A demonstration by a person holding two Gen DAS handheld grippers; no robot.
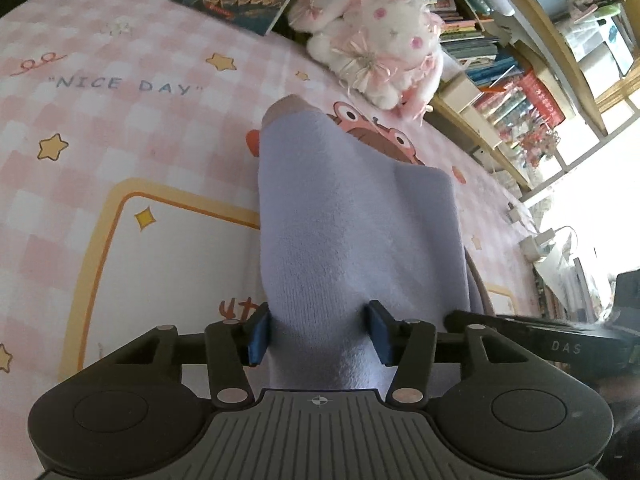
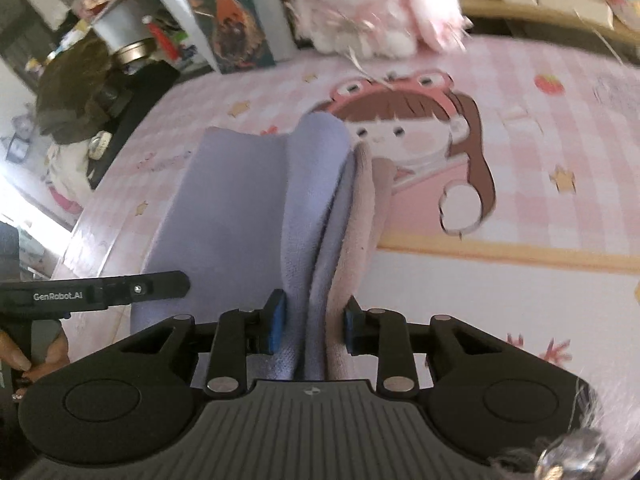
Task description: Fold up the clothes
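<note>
Both my grippers grip the lilac sock [image 1: 352,216]: left gripper [image 1: 318,334] fingers clamp it centre frame, right gripper [image 2: 314,326] fingers pinch its bunched folds above the pink checked sheet [image 1: 120,128].

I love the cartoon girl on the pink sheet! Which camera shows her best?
The right wrist view: the cartoon girl shows her face, frog hat and brown hair, with only the edge hidden by the purple cloth. In the left wrist view the cloth covers nearly all of her; only the hat's eyes and some hair peek out.
</note>
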